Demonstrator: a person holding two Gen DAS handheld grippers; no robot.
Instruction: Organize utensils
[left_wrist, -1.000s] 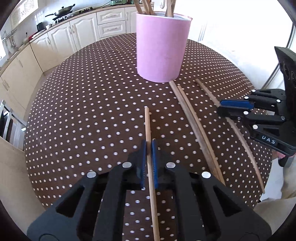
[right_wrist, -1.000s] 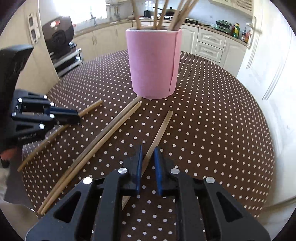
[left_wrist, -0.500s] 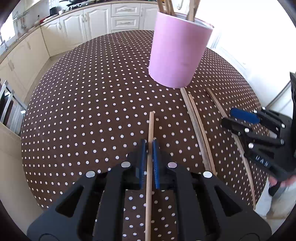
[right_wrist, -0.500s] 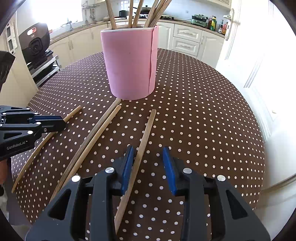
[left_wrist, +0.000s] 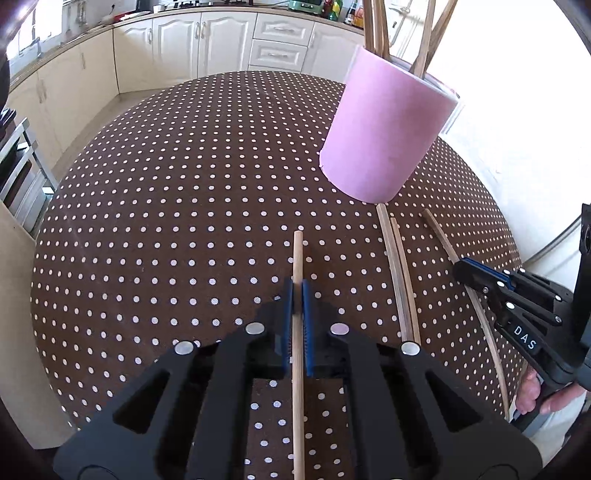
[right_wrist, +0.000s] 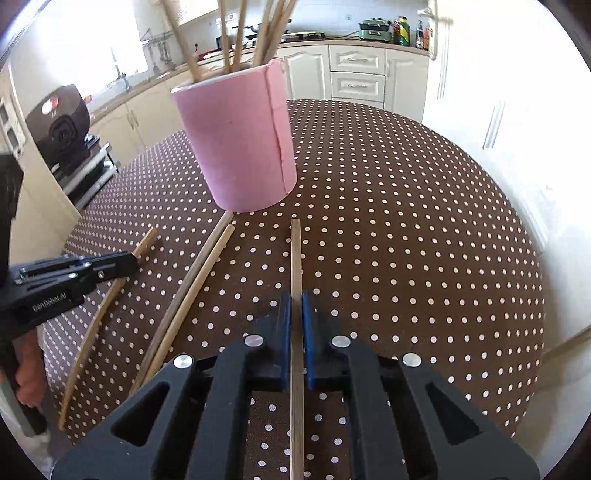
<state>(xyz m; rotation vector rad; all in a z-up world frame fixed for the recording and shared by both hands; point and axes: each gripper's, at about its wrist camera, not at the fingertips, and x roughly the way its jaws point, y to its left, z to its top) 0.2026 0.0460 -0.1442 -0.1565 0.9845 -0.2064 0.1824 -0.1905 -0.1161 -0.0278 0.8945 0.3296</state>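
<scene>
The right gripper (right_wrist: 296, 295) has just been closing: half a second ago its jaws stood spread around a chopstick, and now the blue pads pinch that flat chopstick (right_wrist: 295, 258) between them. The left gripper (left_wrist: 297, 286) is likewise clamped on its own round chopstick (left_wrist: 297, 254), as it was a second ago. With each gripper holding a stick, the likely next step is to lift both and drop them into the pink holder (right_wrist: 240, 147) (a judgement only).

Both held sticks are pale wood, long and thin, pointing toward the holder, which stands toward the far side of the dotted tablecloth (right_wrist: 406, 221) with several sticks already upright in it. Whether the held sticks are clear of the surface cannot be told.

Two more chopsticks (right_wrist: 195, 284) lie side by side in the middle of the surface, their far tips at the holder's base, untouched and left for a later pass.
</scene>
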